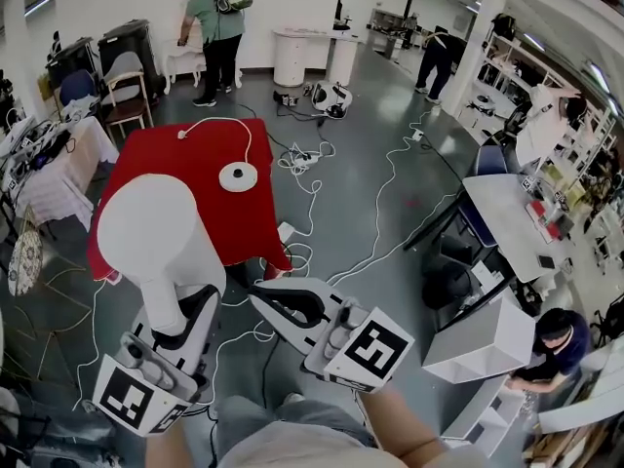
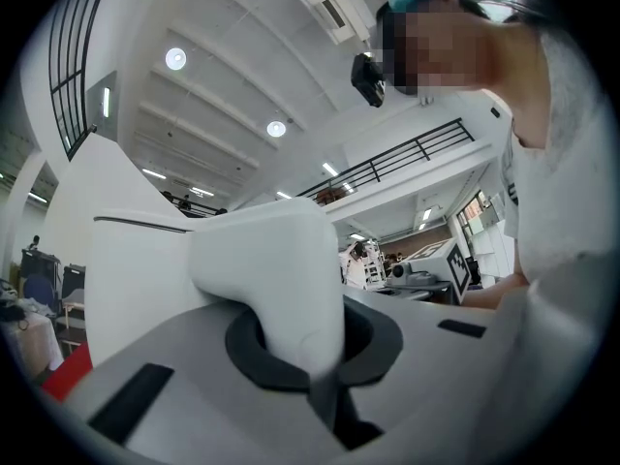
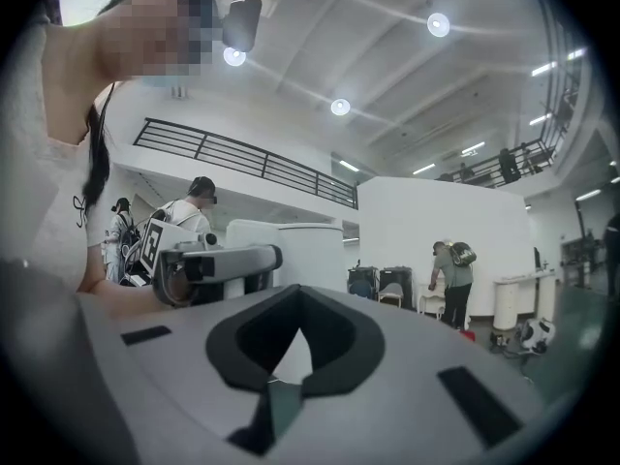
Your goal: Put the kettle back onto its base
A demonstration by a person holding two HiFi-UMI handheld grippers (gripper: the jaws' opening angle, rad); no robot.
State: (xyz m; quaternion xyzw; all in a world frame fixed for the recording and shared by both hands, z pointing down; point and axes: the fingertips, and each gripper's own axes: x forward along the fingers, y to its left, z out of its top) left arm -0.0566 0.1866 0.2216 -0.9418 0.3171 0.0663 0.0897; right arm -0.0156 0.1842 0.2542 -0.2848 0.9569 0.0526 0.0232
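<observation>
A white kettle [image 1: 146, 230] hangs in the air above the near edge of the red table [image 1: 185, 154]. My left gripper [image 1: 187, 312] is shut on its white handle [image 2: 286, 279], which fills the hole between the pads. The round white base [image 1: 239, 175] lies on the red cloth further back, with a white cord running off it. My right gripper [image 1: 257, 294] floats just right of the kettle, shut and empty. The right gripper view shows the kettle [image 3: 291, 250] and the left gripper [image 3: 208, 264] beyond its own closed jaws.
Cables trail over the grey floor [image 1: 390, 193] to the right of the table. A white desk [image 1: 507, 213] and a white box [image 1: 487, 339] stand at the right, with a person [image 1: 556, 344] crouched beside them. Another person [image 1: 216, 27] stands at the back by chairs.
</observation>
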